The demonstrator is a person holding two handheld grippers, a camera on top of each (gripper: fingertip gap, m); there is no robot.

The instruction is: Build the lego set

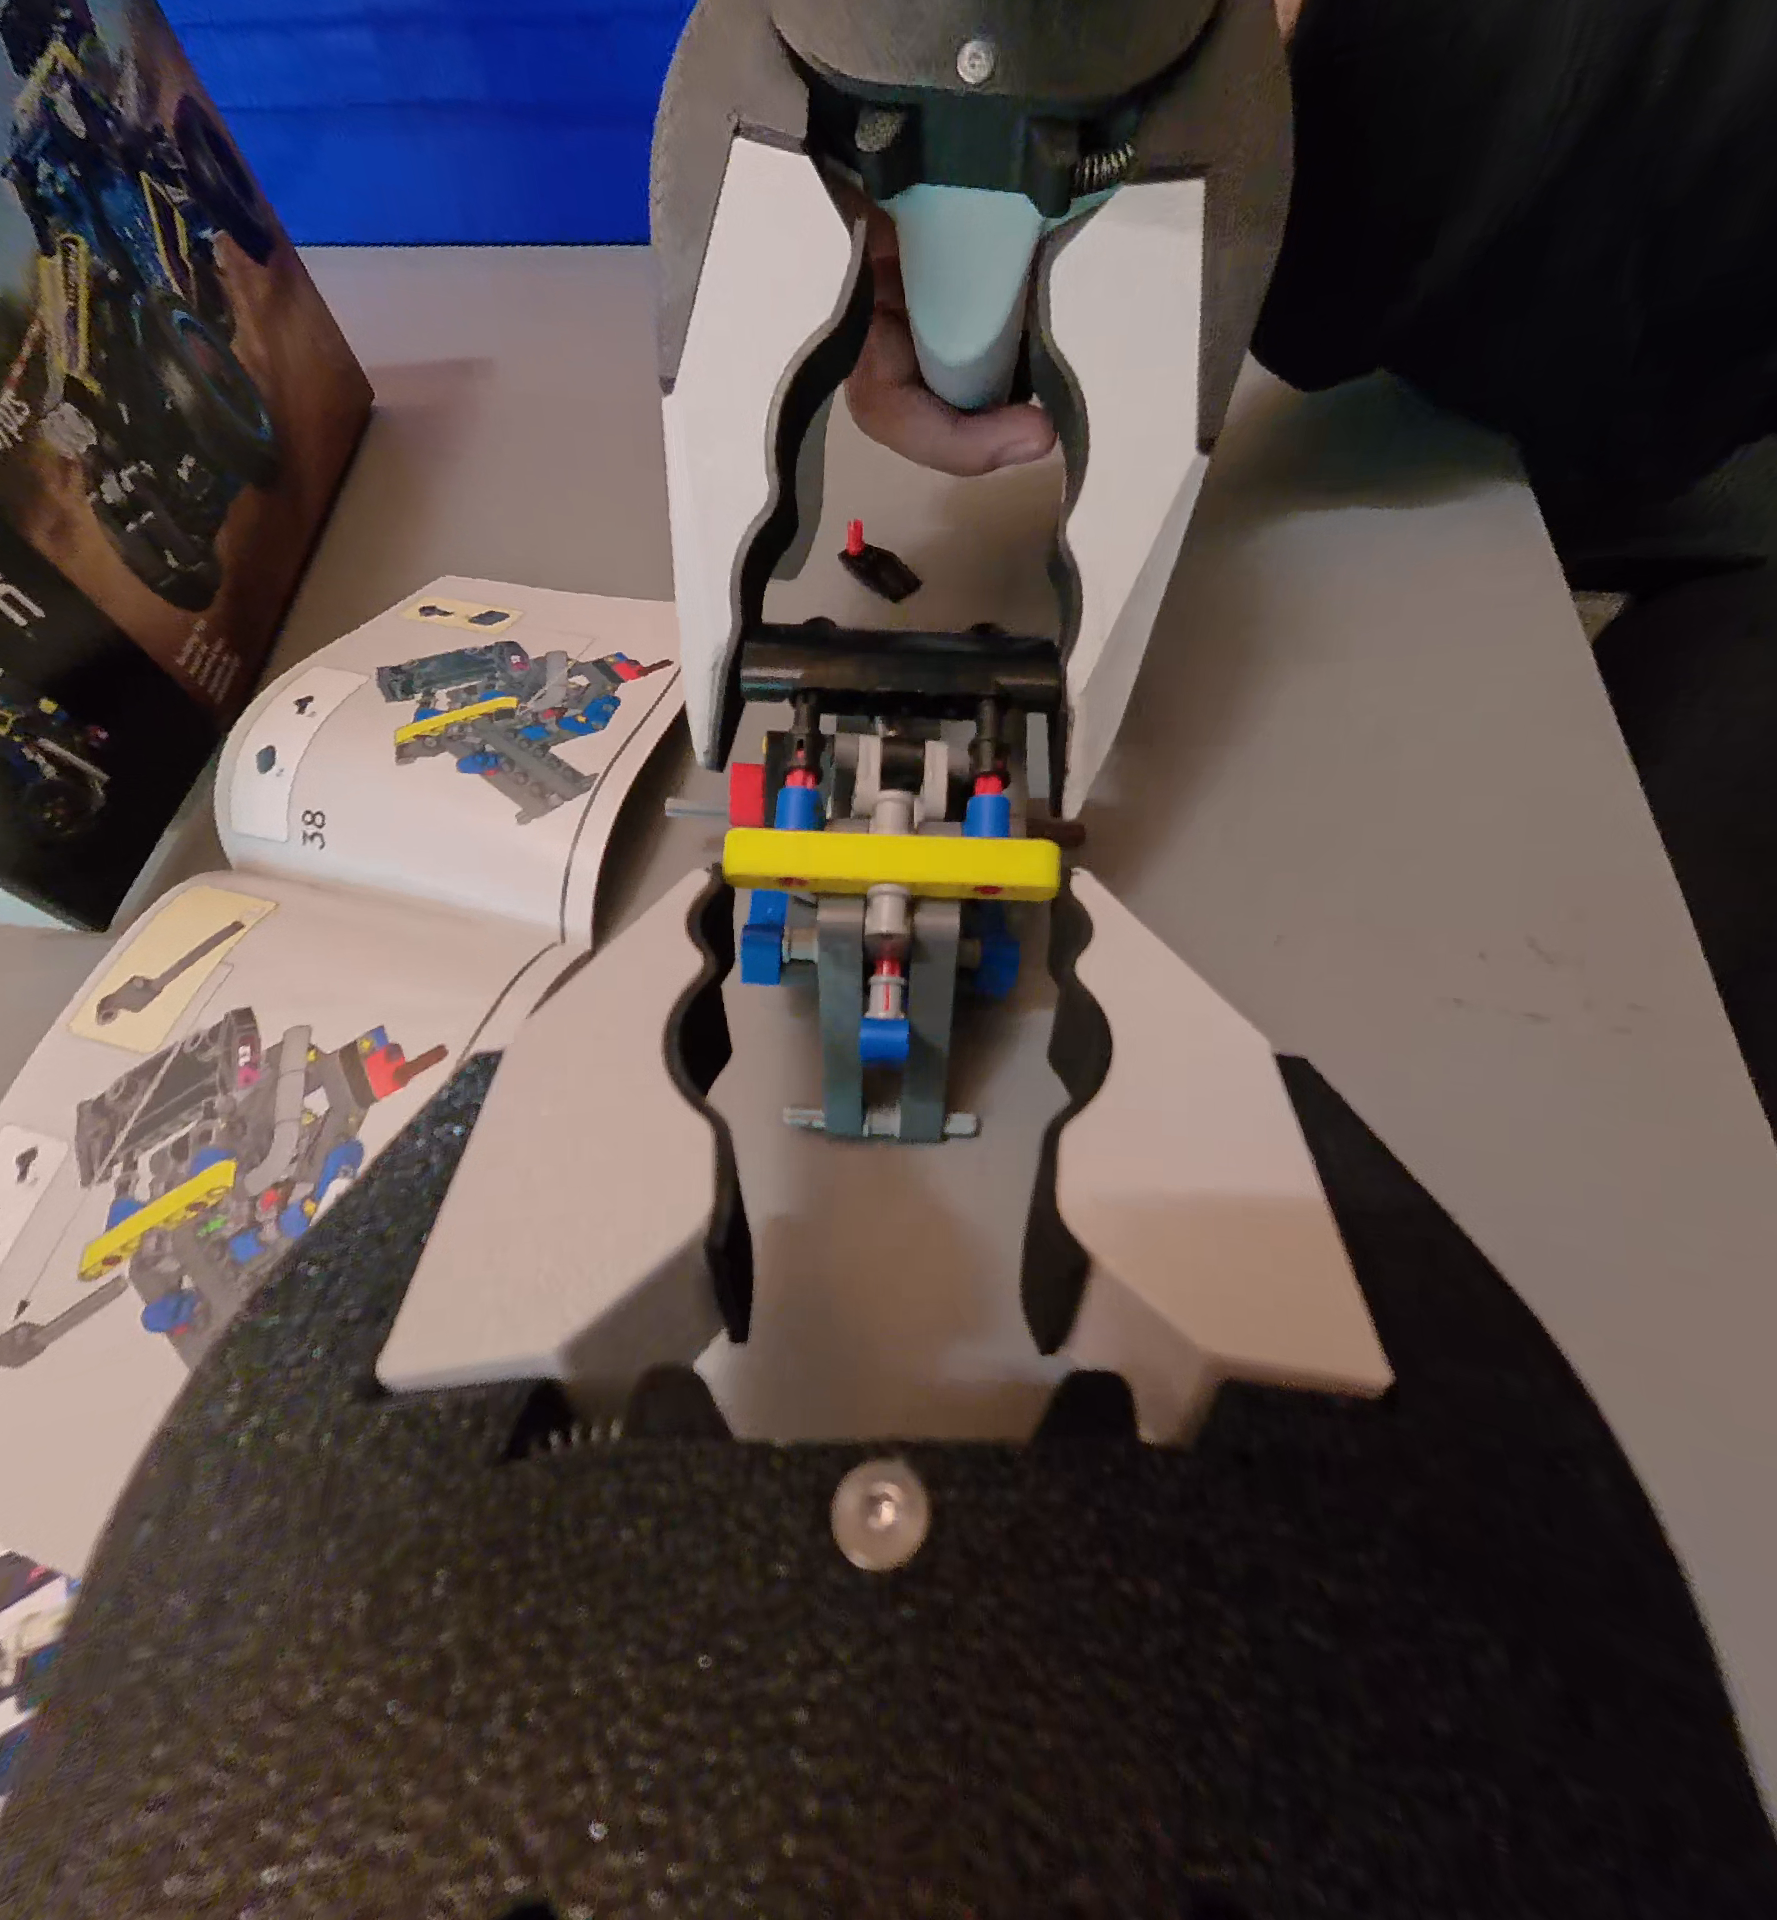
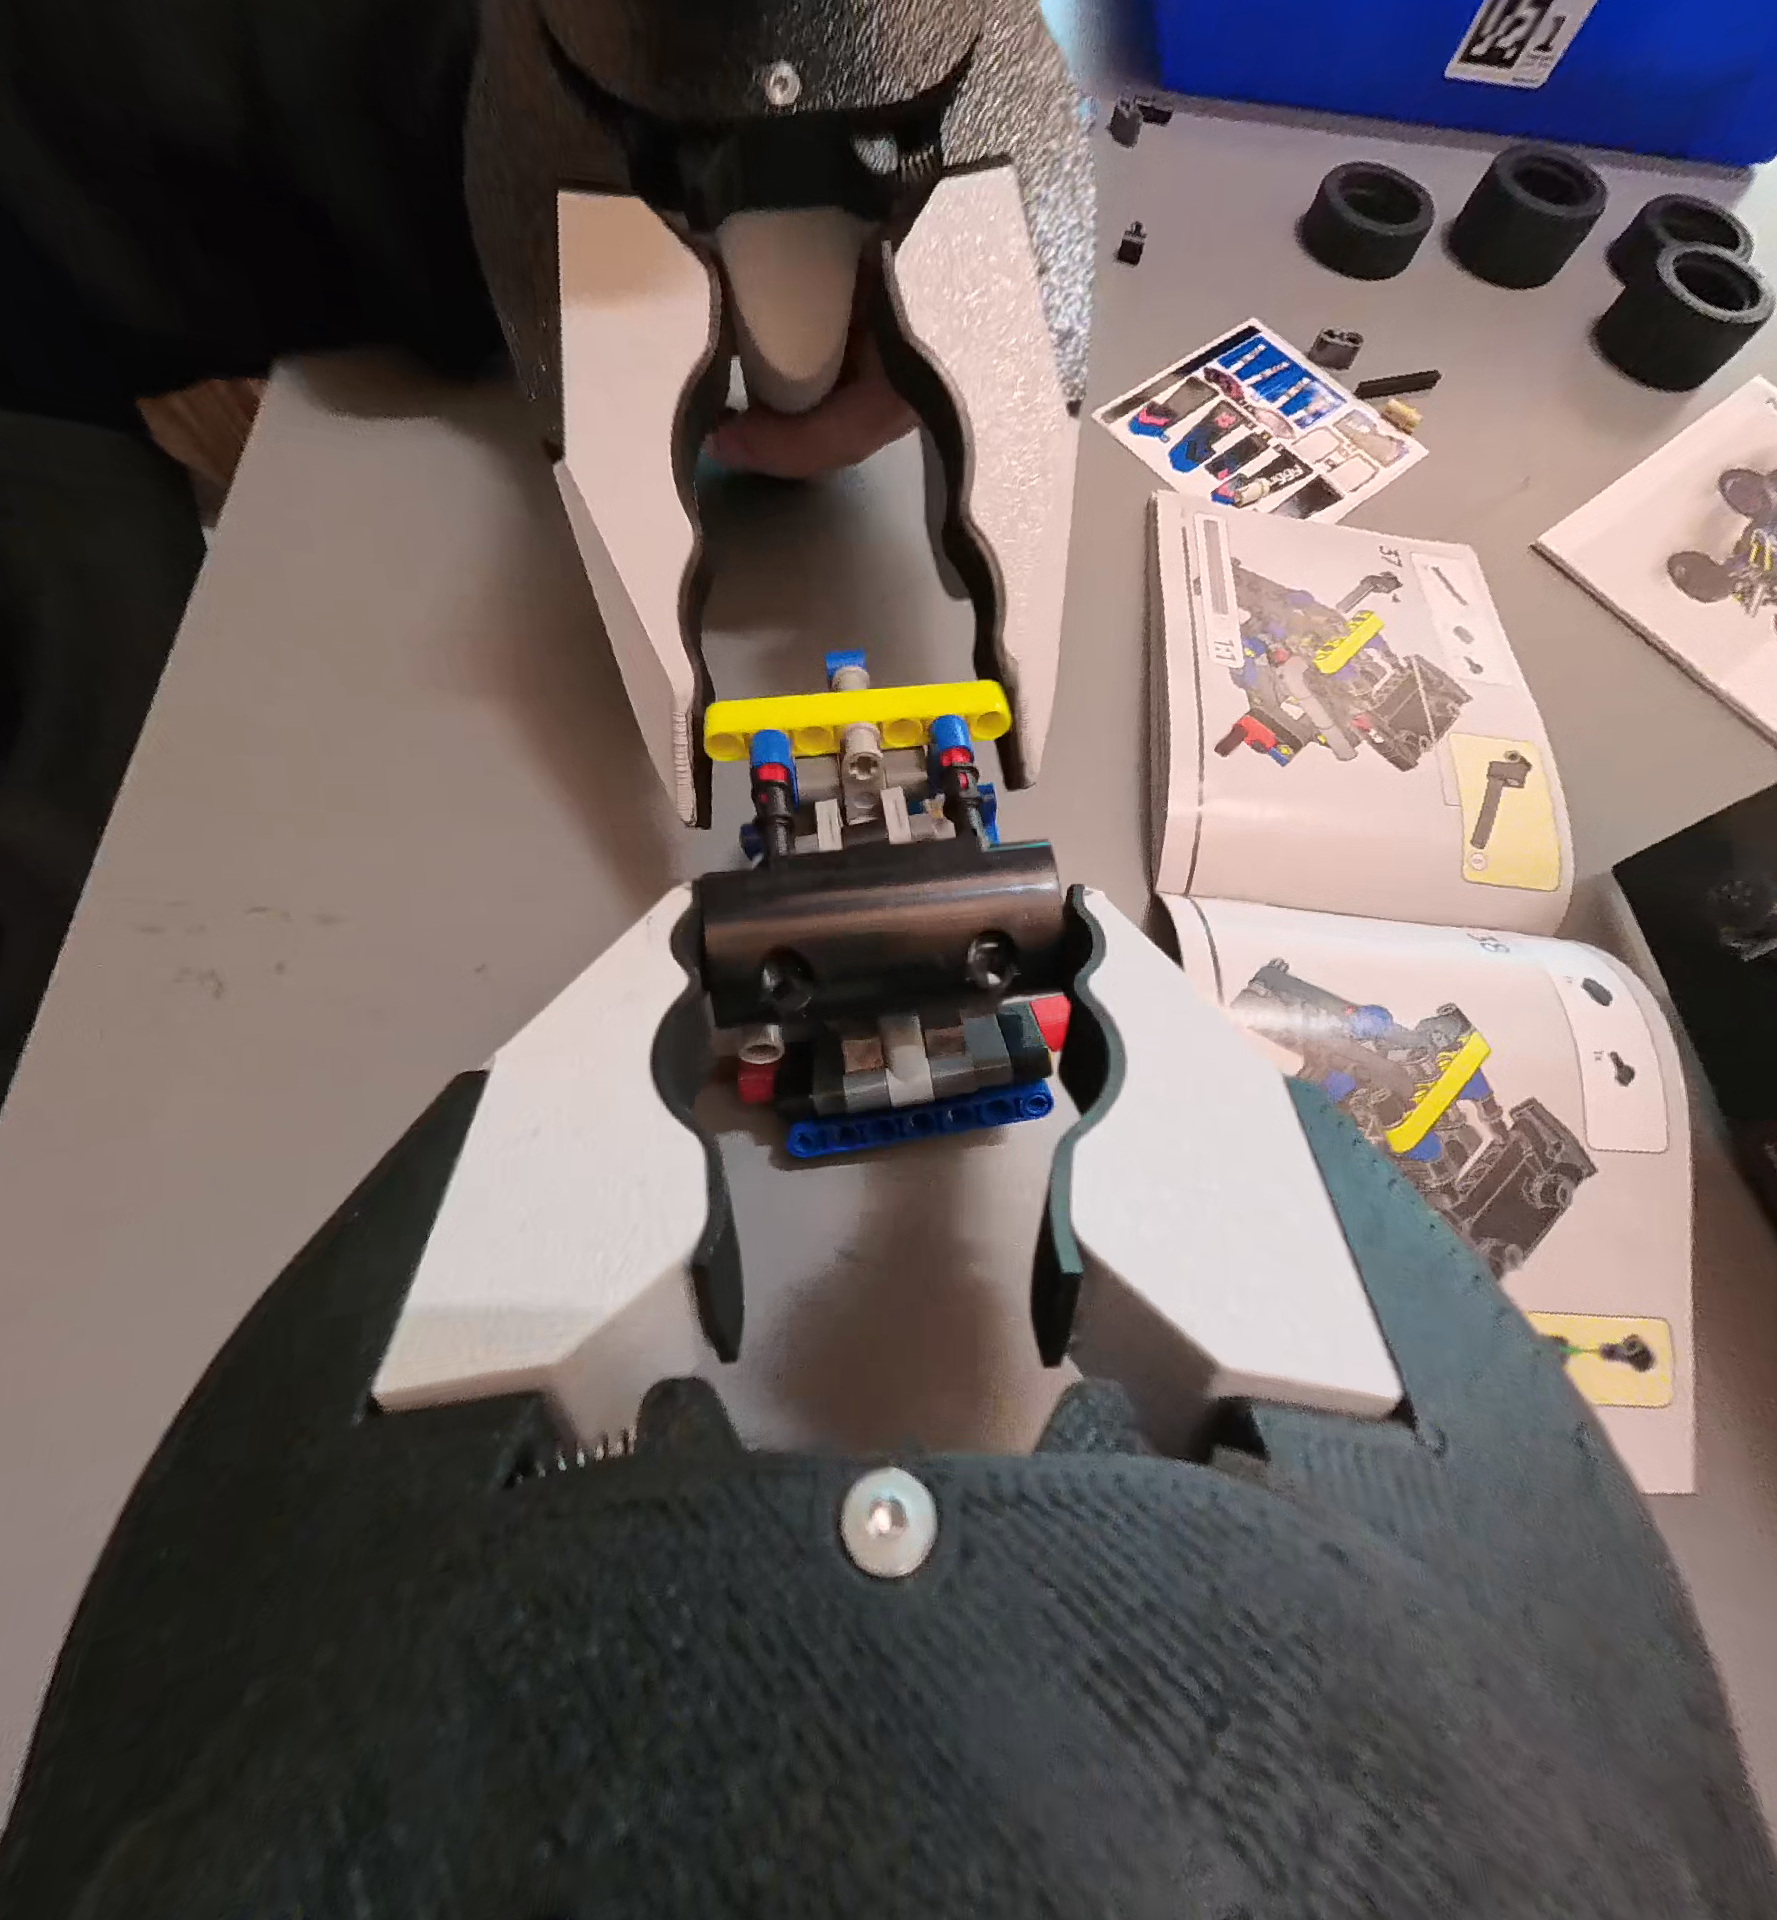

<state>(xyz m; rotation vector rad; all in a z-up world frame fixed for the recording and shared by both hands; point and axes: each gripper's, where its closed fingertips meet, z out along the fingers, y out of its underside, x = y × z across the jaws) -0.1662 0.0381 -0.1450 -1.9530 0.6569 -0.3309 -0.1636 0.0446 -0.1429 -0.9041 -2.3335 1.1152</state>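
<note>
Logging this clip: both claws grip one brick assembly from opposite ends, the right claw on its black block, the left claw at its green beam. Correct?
Nearly. The beam at the left claw is yellow, not green, as the left wrist view shows. The right claw does grip the black block.

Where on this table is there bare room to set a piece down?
Bare table runs between the toy model and the table's edge, on the side away from the booklet. Crowded: booklet, sticker sheet, tyres and box.
</note>
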